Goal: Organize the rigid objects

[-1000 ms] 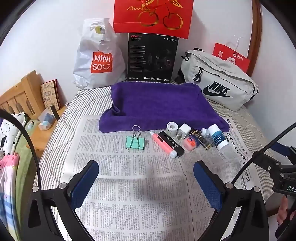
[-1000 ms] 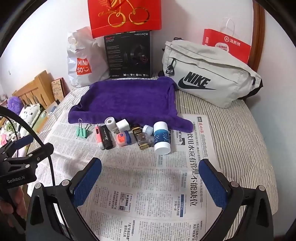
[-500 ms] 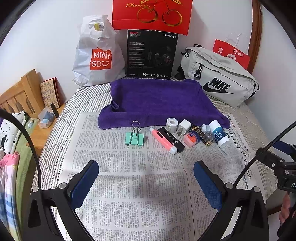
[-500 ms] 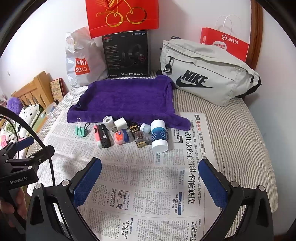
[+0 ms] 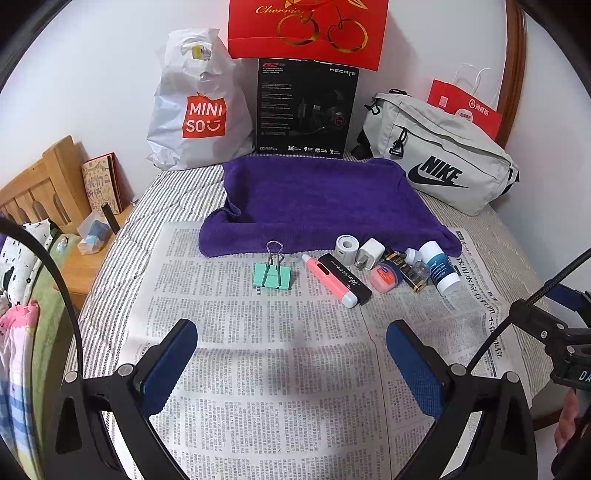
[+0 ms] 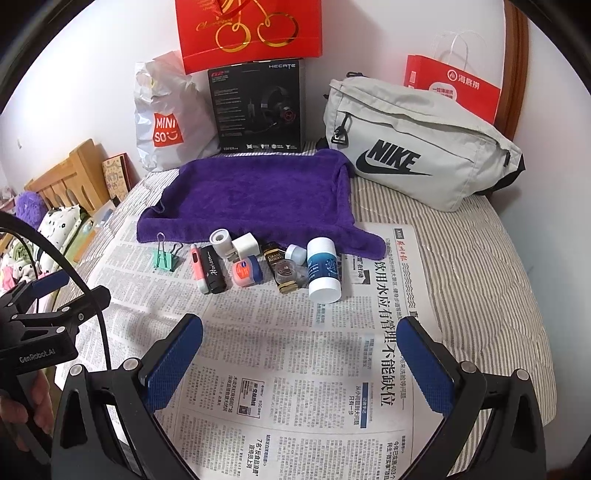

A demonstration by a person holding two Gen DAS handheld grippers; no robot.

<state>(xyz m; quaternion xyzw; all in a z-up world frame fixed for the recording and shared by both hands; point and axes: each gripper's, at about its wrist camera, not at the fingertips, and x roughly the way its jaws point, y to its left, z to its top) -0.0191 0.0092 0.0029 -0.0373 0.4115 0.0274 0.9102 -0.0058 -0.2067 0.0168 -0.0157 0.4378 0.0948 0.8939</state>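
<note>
A row of small objects lies on a newspaper (image 5: 280, 350) in front of a purple towel (image 5: 321, 199): a green binder clip (image 5: 272, 275), a pink highlighter (image 5: 328, 280), a black case (image 5: 345, 277), a tape roll (image 5: 347, 247), a white charger (image 5: 370, 253), a pink tin (image 5: 384, 277), a small brown bottle (image 5: 406, 271) and a white-and-blue bottle (image 5: 439, 267). My left gripper (image 5: 291, 363) is open and empty, short of the row. My right gripper (image 6: 301, 363) is open and empty, short of the white-and-blue bottle (image 6: 323, 271) and the binder clip (image 6: 166, 258).
Behind the towel stand a Miniso bag (image 5: 195, 107), a black headset box (image 5: 306, 107), a red gift bag (image 5: 306, 29) and a grey Nike bag (image 5: 443, 162). A wooden bedside stand (image 5: 88, 254) is at the left. The striped bed (image 6: 480, 266) extends right.
Both grippers have drawn back and risen a little from the row; the objects look slightly farther and higher in view. Nothing was picked up or moved.
</note>
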